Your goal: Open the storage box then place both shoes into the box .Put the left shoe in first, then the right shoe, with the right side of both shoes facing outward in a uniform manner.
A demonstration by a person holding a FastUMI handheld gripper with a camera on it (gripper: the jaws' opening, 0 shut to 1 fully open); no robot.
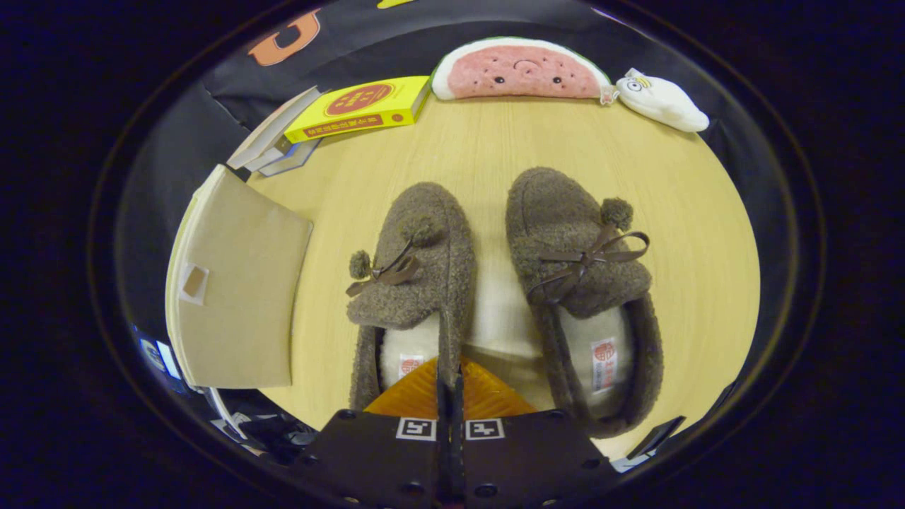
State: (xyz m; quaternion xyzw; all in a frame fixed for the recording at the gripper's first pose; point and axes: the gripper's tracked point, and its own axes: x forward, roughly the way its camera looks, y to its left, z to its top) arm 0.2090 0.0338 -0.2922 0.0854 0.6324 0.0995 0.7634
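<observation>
My gripper [450, 378] is clenched on the left shoe [413, 283]: both orange fingers [488, 397] pinch its inner side wall near the heel opening, wall running straight up betw. the pads. The right shoe [581, 283] sits just beside it, toes pointing away from me, a narrow strip of bare table [488, 155] betw. the two; they look apart, not touching. Both upright on their soles, bows & pom-poms on top.

The storage box [237, 283] is on the left shoe's outer side, near the table edge, its tan flap angled over; can't tell if it's open. A gap of table betw. box and shoe.

Beyond the toes, a wide open stretch of wood. At the far edge: yellow book [360, 107] atop a stack, watermelon plush [520, 69], white plush [661, 102]. Open wood out past the right shoe to the table rim.
</observation>
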